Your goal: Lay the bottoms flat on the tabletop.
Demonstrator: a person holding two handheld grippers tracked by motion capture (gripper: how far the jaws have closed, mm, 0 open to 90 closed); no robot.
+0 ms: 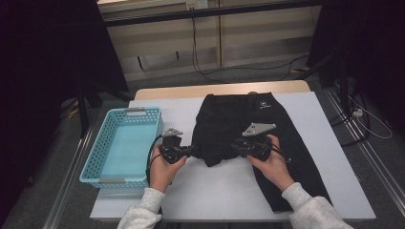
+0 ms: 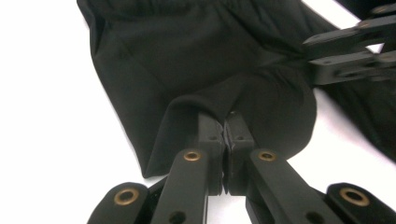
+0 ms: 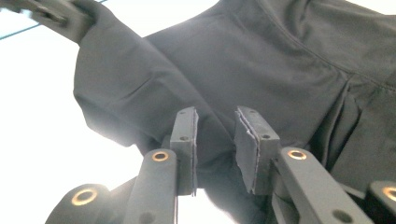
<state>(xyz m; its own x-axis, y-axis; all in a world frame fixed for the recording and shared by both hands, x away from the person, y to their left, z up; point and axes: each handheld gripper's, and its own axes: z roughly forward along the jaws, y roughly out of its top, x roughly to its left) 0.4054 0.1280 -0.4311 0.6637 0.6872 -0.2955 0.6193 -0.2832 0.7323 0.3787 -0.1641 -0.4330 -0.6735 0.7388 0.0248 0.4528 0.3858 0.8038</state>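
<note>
The turquoise basket [image 1: 106,155] sits on the left side of the table with nothing in it, just the pale bottom showing through the perforated walls. Its near-right corner is just beside the left hand [image 1: 165,169], so that side is pretty tight.

The black trousers [image 1: 239,119] lie in the middle of the white table [image 1: 224,191], waistband toward the far edge, one leg running down to the near-right corner. The other leg is folded back up onto the body, and both tongs are on that fold.

The left gripper [image 1: 192,150] comes in from the left, and in the left gripper view its jaws are pinched tight on the fabric edge [image 2: 227,109], practically no gap between the pads. The right gripper [image 1: 237,146] works from the other side. In the right gripper view [image 3: 215,140] its jaws stand a bit apart with cloth bunched between them; can't really tell if the pads are pressing on it.

Room-wise: bare white table in front of both hands up to the near edge, plus a strip between basket and trousers. The far edge is close behind the waistband, and the right side has a clear margin next to the leg.
</note>
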